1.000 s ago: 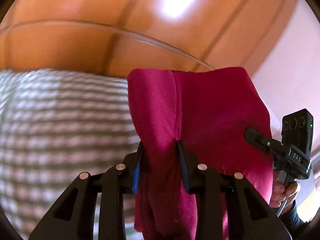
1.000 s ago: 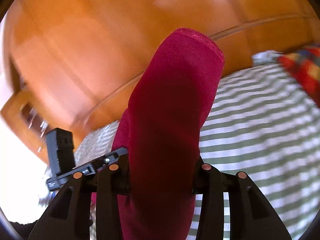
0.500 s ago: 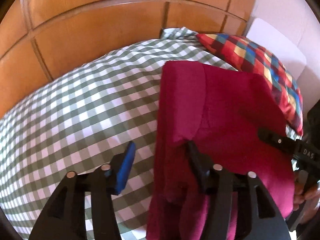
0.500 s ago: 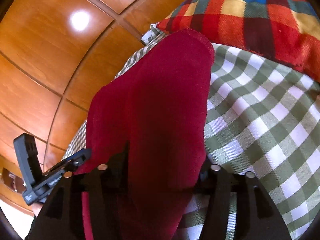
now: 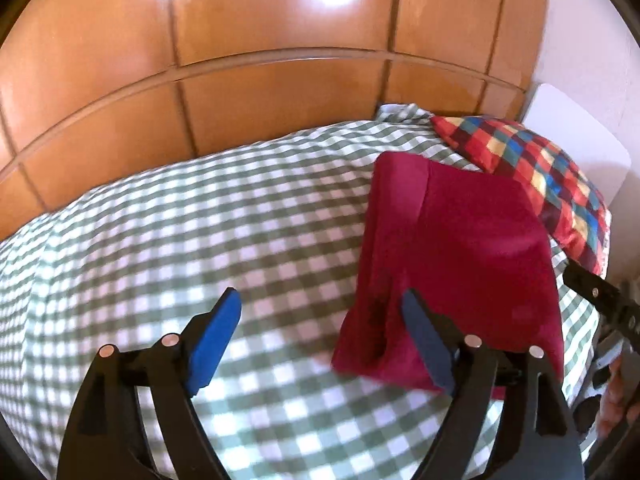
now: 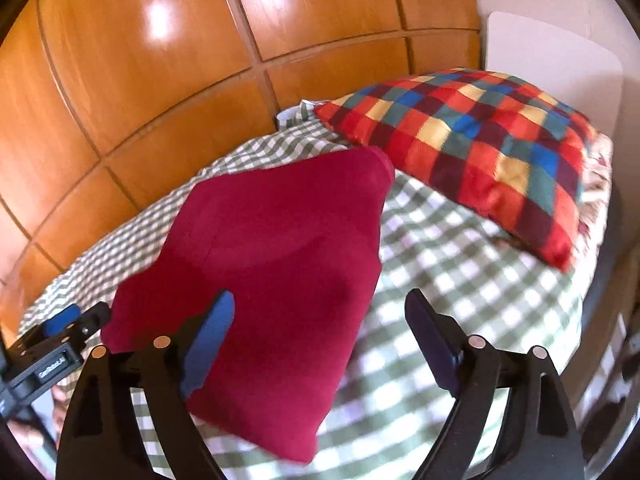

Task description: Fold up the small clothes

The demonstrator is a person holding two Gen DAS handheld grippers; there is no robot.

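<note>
A folded dark red garment (image 5: 460, 264) lies flat on the green-and-white checked bedcover (image 5: 200, 240). In the left wrist view it is at the right, partly behind my right finger. My left gripper (image 5: 324, 320) is open and empty, just left of the garment's near edge. In the right wrist view the garment (image 6: 272, 264) fills the centre-left. My right gripper (image 6: 320, 320) is open and empty over the garment's near right corner. The left gripper also shows at the far left of the right wrist view (image 6: 60, 336).
A multicoloured checked pillow (image 6: 480, 152) lies beyond and to the right of the garment. A wooden panelled headboard (image 5: 260, 80) runs along the far side of the bed. A white board (image 6: 552, 60) stands behind the pillow.
Both grippers held the red garment up a second ago. It now lies on the bed and both grippers have opened and let go of it.
</note>
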